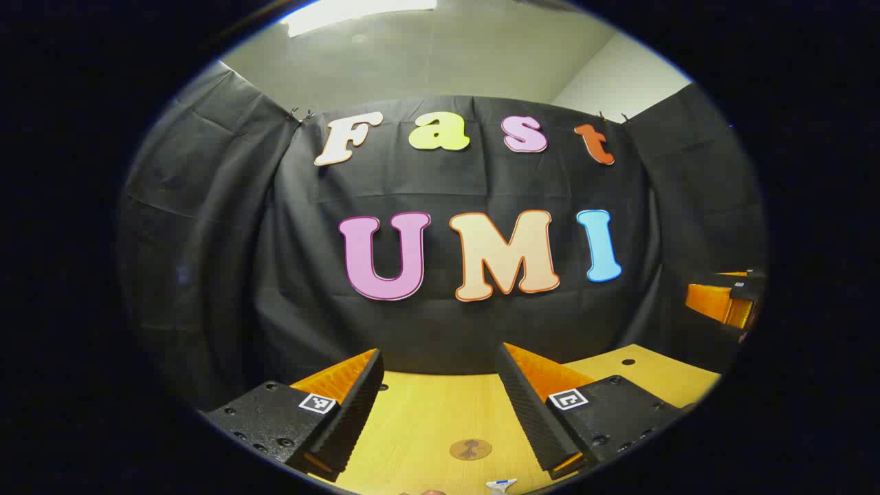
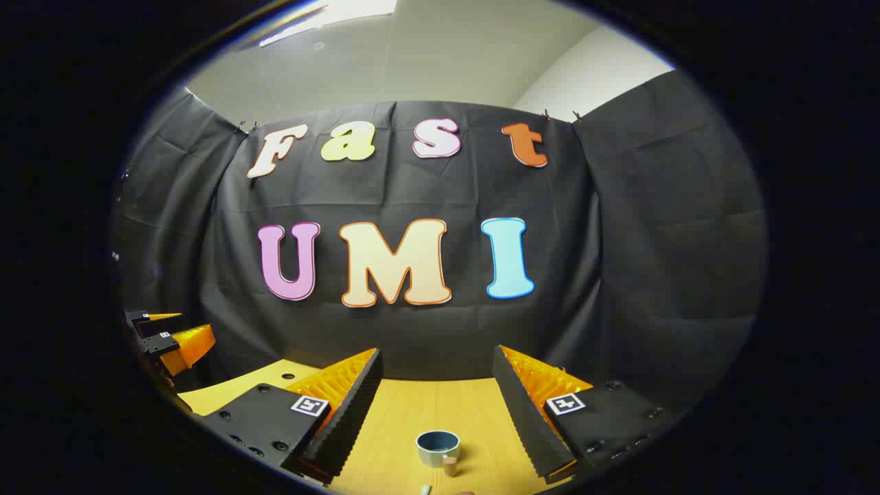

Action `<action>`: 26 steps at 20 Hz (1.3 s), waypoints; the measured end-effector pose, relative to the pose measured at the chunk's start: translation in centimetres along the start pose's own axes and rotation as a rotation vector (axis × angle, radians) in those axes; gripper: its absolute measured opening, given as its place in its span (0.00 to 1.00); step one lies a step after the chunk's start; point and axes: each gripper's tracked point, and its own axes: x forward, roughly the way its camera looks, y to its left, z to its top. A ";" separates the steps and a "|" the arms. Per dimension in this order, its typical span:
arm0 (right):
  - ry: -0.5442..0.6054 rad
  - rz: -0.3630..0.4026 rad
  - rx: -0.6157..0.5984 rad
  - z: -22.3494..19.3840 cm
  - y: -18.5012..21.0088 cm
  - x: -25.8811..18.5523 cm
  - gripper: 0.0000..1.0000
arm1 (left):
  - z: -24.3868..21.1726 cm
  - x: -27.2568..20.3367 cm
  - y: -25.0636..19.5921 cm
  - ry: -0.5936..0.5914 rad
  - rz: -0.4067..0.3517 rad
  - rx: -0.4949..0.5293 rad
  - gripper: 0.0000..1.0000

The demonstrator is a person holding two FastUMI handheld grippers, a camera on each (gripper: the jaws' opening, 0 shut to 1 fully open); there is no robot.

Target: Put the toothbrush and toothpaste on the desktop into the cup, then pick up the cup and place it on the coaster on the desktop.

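My left claw (image 1: 440,402) wide apart and holding nothing above the wooden worktop (image 1: 419,426), round coaster (image 1: 471,449) on the wood between its fingers, my right claw (image 2: 438,405) also wide with nothing in it, cup (image 2: 438,447) upright on the worktop below it, a small brown cylinder (image 2: 450,466) touching the cup's side.

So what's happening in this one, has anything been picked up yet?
Nothing is held yet. Both tongs hover open over the wooden desktop, facing the booth's black cloth wall. Between the right tongs sits the empty blue-grey cup with a small brown object beside it. Ahead of the left tongs lies the round brown coaster. Toothbrush and toothpaste can't be made out clearly.
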 end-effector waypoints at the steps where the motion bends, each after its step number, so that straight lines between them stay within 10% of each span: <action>1: -0.003 0.005 0.006 0.1 0.2 0.0 0.99 | 0.2 0.0 -0.2 0.000 0.002 -0.001 0.96; 14: -0.075 0.011 -0.029 2.2 1.1 0.2 1.00 | 1.1 1.2 -0.6 -0.021 -0.024 0.010 0.96; 26: 0.111 0.039 -0.050 -5.0 2.2 1.7 0.99 | 0.4 1.4 0.6 -0.013 -0.008 0.007 0.99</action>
